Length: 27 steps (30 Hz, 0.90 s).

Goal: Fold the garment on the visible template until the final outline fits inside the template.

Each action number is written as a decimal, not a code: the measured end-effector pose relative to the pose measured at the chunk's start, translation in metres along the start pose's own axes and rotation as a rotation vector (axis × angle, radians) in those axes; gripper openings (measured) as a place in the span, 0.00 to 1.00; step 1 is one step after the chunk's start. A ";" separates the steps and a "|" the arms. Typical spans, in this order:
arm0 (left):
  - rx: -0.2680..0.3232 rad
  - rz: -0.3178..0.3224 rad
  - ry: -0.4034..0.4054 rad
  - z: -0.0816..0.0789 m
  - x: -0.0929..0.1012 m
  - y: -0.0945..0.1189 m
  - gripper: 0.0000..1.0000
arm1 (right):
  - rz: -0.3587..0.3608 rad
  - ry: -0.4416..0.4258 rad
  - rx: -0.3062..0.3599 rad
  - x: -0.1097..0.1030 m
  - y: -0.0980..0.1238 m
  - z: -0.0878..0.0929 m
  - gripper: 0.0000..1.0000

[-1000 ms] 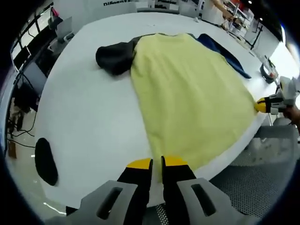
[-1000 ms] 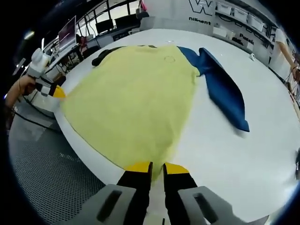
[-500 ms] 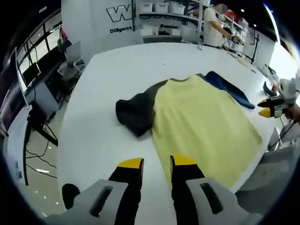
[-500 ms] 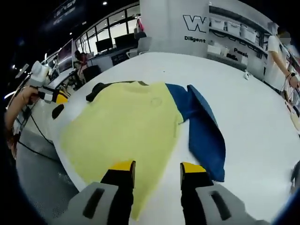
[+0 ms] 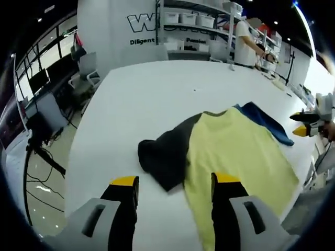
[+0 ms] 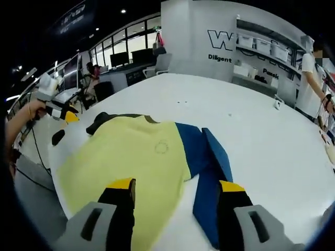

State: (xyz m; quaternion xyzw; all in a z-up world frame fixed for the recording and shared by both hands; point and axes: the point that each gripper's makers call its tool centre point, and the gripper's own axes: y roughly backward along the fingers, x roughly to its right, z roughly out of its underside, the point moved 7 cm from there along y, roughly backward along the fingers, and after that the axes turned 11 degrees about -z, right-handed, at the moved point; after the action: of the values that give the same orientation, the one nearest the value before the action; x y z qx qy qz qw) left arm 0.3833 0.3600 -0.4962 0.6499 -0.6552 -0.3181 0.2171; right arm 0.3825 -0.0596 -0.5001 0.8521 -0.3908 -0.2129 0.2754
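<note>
Both hand-held grippers have let go of the garment [image 5: 230, 151], jaws apart

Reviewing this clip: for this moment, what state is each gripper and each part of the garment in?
Left gripper: jaws open, holding nothing, above the table.
Right gripper: jaws open, holding nothing.
Yellow body of the garment: spread flat on the white table, unfolded.
Dark sleeve: bunched up beside the yellow body.
Blue sleeve: folded over on itself, lying on the table.
</note>
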 end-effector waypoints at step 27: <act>-0.106 -0.009 0.047 -0.013 -0.030 -0.129 0.50 | 0.098 -0.023 -0.094 0.099 -0.089 -0.002 0.22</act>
State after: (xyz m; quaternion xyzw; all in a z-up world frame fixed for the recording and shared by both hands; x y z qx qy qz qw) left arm 0.4868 0.3939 -0.5734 0.6477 -0.6291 -0.3382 0.2652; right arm 0.4925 -0.0876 -0.5695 0.8155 -0.4250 -0.2271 0.3207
